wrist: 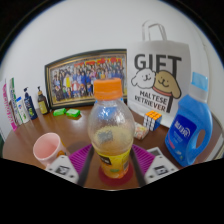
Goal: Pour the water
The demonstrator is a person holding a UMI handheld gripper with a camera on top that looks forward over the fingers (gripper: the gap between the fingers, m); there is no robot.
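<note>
Gripper (110, 160) is clamping the clear plastic bottle with the orange cap and orange label (109, 125): both magenta pads (80, 157) are pressing its lower body, bottle standing upright, yellowish liquid sitting low inside. Cap is looking like it's still on, so pouring as-is is going nowhere; I can't tell if it's loosened. Pink round cup (47, 149) is sitting on the wooden table (30, 135) just left of the bottle, the likely target. Risks: the grip is sitting low on a thin, round, mostly empty bottle, so tilting could be making it rotate or slip between the pads, or crush under squeeze. Swinging left toward the cup could be clipping its rim and knocking it. Blue detergent jug (189, 128) is standing close right of the bottle, so any rightward swing is risking contact. White gift bag (157, 72) and framed photo (86, 77) are sitting well behind the bottle, out of the way.
</note>
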